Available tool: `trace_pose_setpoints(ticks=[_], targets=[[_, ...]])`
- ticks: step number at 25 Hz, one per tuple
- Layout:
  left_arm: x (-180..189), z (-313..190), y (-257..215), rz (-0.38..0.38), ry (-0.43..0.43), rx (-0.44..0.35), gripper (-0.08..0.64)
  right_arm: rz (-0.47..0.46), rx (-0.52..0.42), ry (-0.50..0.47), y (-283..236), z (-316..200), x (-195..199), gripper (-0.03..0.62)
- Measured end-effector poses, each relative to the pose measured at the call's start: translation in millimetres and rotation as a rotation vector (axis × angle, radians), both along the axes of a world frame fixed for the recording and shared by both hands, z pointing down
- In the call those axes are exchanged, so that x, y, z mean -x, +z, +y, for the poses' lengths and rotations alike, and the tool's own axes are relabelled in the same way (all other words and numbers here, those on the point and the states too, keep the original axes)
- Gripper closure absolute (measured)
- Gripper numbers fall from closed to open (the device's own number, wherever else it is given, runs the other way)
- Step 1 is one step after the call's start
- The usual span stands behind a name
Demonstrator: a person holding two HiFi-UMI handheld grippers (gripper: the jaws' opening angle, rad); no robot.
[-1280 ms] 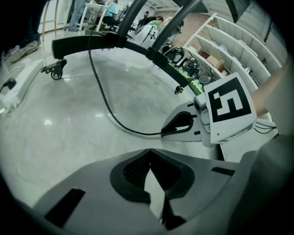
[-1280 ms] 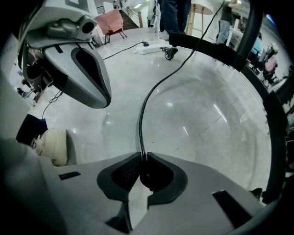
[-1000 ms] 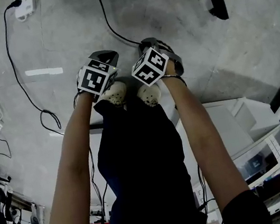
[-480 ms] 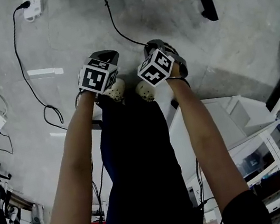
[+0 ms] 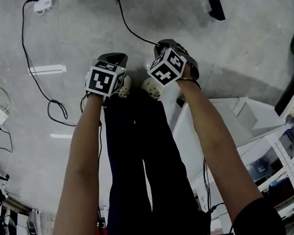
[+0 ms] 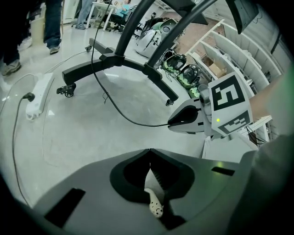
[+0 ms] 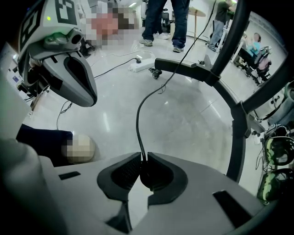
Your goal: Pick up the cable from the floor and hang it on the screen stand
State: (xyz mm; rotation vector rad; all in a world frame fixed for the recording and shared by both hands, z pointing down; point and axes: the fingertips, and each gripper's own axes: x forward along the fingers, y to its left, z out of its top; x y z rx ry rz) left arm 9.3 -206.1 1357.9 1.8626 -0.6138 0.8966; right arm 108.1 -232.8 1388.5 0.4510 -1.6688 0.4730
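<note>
The cable (image 7: 137, 119) is pinched at one point by the right claw (image 7: 141, 158), whose ribbed pads are pressed onto it from both sides. From that pinch its long axis runs straight ahead along the claw's own line. It then bends to the right, passes the wheeled base of the screen stand (image 7: 183, 68) and climbs out past the top edge. So the held part sits right between the pads, with the rest trailing away in front of them.

The left claw (image 6: 148, 153) is pressed together with nothing in it. A pale shoe (image 6: 155, 207) shows through the gap behind its tips. It sits just beside the right claw, apart from the cable.

The left gripper view gives the side-on look that the right gripper view lacks. There the cable leaves the right claw's tip, sags in a shallow curve to the left, then rises steeply near the stand's legs.

Only the head view shows both claws at once, held out over the grey floor (image 5: 187, 28). It also shows a white power strip (image 5: 43, 0) lying well off to the left.
</note>
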Motion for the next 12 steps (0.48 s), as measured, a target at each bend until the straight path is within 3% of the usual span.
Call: trace_pose_setpoints(ticks=[12], targets=[[16, -2, -68, -0.017, -0.023, 0.007, 0.552, -0.006, 0.012, 0.056, -76, 2, 0, 0.532]])
